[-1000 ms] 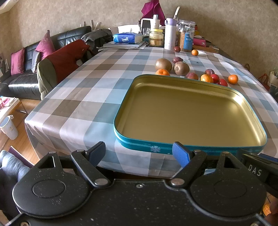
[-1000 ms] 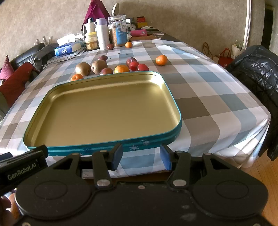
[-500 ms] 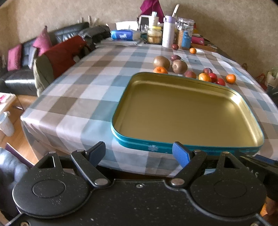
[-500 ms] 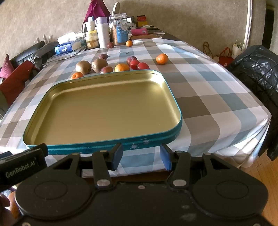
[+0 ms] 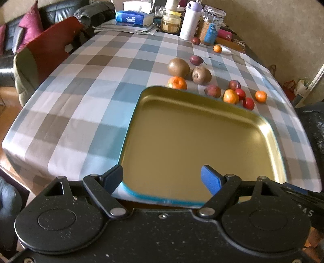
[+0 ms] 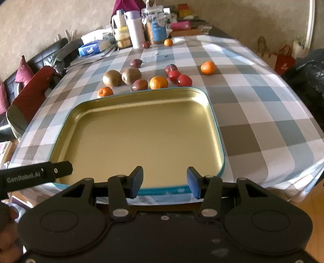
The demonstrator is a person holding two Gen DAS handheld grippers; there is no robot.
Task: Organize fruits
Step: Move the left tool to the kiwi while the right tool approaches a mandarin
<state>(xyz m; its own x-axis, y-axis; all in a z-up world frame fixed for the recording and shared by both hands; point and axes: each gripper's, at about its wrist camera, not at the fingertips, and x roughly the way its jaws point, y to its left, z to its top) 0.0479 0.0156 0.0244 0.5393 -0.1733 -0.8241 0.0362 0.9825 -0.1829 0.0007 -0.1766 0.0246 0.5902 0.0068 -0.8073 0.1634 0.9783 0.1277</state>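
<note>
A gold tray with a teal rim (image 5: 129,125) (image 6: 219,141) lies on the checked tablecloth with nothing in it. Beyond its far edge lie loose fruits: two kiwis (image 5: 178,67) (image 6: 131,75), several oranges (image 5: 177,83) (image 6: 159,82), red plums (image 6: 184,80) and dark plums (image 5: 212,91). My left gripper (image 5: 162,178) is open and empty over the tray's near edge. My right gripper (image 6: 165,180) is open and empty at the tray's near right. The left gripper's body shows in the right wrist view (image 6: 34,177).
Jars, a white bottle (image 6: 135,30), a tissue box (image 5: 133,17) and papers crowd the table's far end, with one orange (image 6: 168,42) and a plum there. A chair with a red cover (image 5: 48,46) stands left, a sofa behind. A black jacket (image 6: 309,76) hangs right.
Both grippers have risen and moved forward over the tray's near edge, now looking down on it. The jaws stayed open. Fruits have not moved.
</note>
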